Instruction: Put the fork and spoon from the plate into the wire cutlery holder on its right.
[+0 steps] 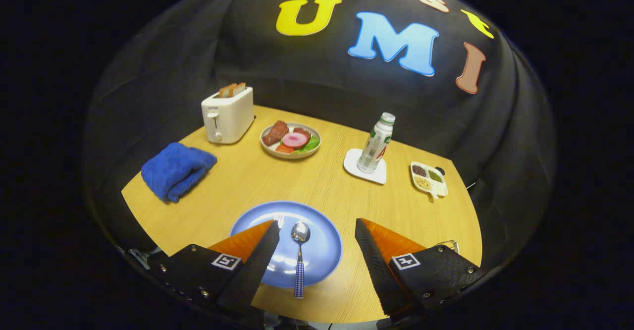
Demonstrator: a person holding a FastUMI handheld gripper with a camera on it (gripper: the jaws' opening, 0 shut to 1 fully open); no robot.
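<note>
Fork [278, 218]: mostly hidden behind the left finger, only the tines peek out past its tip, on the blue plate [322, 260]. Wire cutlery holder [448, 244]: a bit of its rim shows just behind the right finger, the rest covered. Spoon [299, 255] lies in plain sight on the plate, bowl away from the gripper, checked handle running off the near rim onto the wooden table [322, 186].

Gripper [317, 231]: fingers spread wide, holding nothing, poised above the plate with the spoon between them.

Beyond: blue cloth [176, 170], toaster [228, 114] with bread, food plate [290, 139], bottle [376, 143] on a white coaster [356, 169], small divided dish [429, 179].
</note>
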